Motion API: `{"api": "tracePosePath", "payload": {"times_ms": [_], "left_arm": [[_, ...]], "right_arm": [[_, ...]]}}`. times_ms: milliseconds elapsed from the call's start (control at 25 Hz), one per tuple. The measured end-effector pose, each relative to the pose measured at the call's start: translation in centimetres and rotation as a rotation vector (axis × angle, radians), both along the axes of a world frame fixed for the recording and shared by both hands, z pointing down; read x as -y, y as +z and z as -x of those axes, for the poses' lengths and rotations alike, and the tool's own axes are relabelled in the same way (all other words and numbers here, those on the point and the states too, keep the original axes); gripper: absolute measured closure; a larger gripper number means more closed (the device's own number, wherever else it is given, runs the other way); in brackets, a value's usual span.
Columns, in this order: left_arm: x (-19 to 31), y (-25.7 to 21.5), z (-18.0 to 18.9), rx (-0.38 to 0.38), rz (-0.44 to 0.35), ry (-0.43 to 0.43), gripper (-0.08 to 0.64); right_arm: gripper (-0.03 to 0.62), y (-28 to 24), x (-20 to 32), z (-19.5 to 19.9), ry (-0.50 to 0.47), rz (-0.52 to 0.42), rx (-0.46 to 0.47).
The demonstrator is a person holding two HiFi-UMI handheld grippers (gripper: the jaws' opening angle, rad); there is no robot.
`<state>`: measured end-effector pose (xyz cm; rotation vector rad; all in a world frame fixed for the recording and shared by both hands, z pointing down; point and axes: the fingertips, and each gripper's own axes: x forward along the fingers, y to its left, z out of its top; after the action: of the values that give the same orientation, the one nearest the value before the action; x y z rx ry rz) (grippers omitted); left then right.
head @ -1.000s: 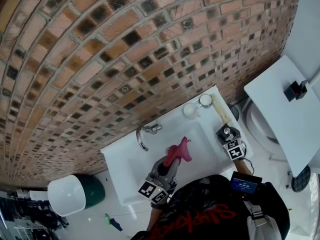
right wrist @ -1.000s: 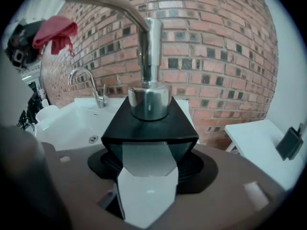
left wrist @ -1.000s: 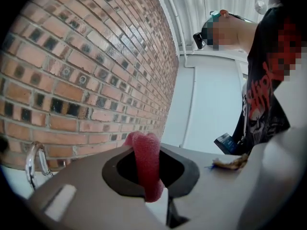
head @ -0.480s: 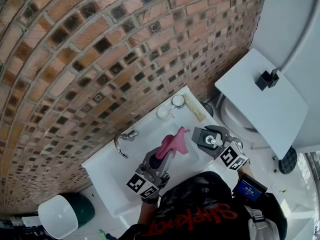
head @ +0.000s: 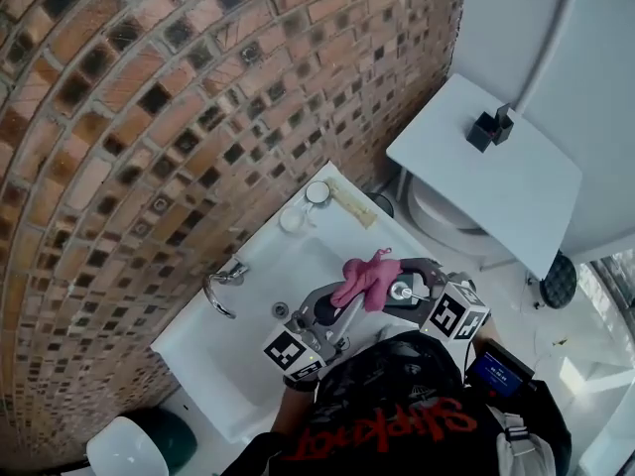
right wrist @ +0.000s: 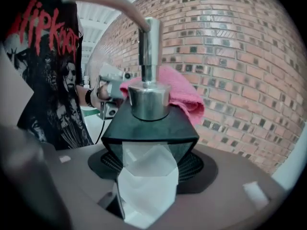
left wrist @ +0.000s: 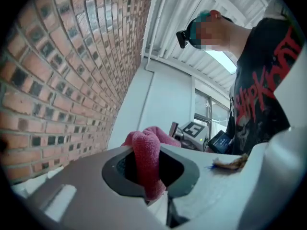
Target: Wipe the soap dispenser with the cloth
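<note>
Raised above the sink (head: 203, 350) since a second ago, the soap dispenser (right wrist: 149, 123) sits clamped in the right gripper (right wrist: 146, 169) so the left gripper (left wrist: 149, 174), pinching the cloth (head: 365, 278), can rub it.

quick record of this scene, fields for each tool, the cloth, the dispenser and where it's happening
left tool: shut on pink cloth
right tool: shut on soap dispenser
dispenser: dark body, chrome pump
cloth: bunched behind the pump, seemingly touching it
place: at white sink, brick wall behind
</note>
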<state>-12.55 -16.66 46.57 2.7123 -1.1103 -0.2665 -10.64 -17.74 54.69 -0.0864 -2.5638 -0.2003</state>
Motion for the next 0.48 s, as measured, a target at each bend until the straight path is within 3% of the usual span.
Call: {"api": "tracePosePath", "payload": {"times_ms": [200, 480], "left_arm": [[0.1, 3.7, -1.9, -0.044, 0.098, 0.016, 0.514], [0.5, 9.2, -3.1, 0.106, 0.180, 0.046, 0.514]], "right_arm": [[0.288, -2.3, -0.4, -2.0, 0.056, -0.020, 0.031], [0.288, -4.1, -0.9, -4.6, 0.124, -0.021, 0.089]]}}
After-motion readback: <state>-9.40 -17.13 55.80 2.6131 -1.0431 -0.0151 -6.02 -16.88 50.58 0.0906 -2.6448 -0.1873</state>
